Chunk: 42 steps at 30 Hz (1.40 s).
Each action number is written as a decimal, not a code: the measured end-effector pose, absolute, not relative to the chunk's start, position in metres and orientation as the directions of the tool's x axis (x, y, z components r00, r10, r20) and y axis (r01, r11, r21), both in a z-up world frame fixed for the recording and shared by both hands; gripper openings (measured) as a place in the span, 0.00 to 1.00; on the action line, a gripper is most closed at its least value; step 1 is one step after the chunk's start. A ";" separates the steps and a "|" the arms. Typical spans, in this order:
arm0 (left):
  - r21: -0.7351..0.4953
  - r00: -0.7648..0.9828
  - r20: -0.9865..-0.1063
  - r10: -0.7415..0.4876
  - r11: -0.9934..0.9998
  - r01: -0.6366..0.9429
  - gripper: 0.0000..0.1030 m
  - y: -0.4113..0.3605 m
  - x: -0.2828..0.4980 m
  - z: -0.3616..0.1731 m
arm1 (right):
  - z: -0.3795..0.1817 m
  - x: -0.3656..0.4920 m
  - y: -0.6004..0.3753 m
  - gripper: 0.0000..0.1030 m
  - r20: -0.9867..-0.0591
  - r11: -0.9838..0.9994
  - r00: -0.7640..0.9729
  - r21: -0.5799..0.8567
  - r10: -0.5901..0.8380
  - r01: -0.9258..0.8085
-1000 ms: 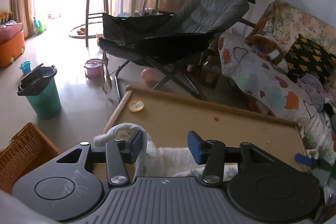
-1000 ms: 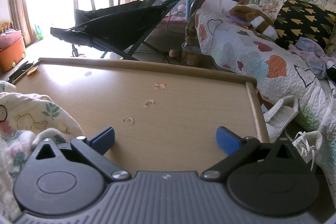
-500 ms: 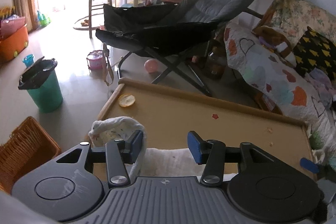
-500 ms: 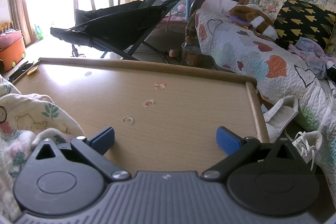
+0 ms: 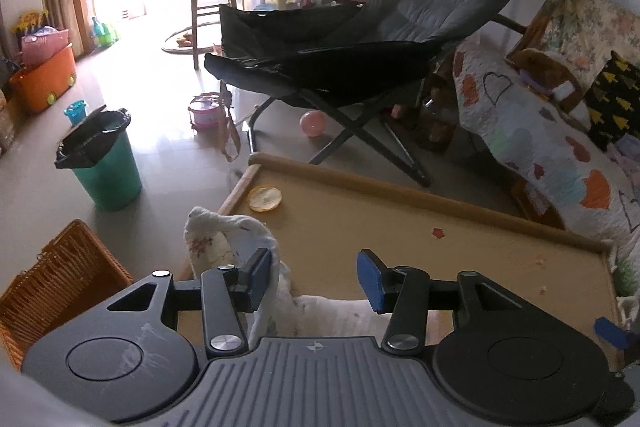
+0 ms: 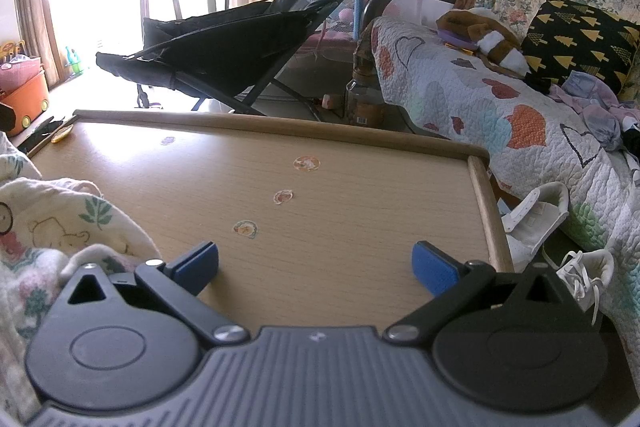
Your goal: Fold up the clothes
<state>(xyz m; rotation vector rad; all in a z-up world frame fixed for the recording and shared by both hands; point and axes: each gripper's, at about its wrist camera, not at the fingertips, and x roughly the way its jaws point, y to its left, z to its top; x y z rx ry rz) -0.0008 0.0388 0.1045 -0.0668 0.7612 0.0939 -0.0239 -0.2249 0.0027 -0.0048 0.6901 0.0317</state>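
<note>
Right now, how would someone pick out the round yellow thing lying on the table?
Find the wooden table with the raised rim. At its far left corner, nearest the green bin, lies the yellow disc. It is larger than the small stickers mid-table.

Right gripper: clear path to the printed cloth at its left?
Probably yes. The right gripper is open and holds nothing, over bare table. The printed cloth bunches right beside its left finger, with nothing between them.
</note>
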 end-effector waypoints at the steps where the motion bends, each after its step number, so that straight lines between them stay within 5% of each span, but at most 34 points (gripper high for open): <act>1: -0.026 0.719 -0.692 0.061 0.994 -0.110 0.49 0.039 0.000 0.104 | 0.003 -0.024 -0.225 1.00 -0.637 1.000 0.771 0.006 0.028 -0.031; 42: -0.056 0.710 -0.700 0.072 0.986 -0.155 0.49 0.057 -0.009 0.098 | 0.003 -0.024 -0.225 1.00 -0.636 1.000 0.771 0.006 0.027 -0.030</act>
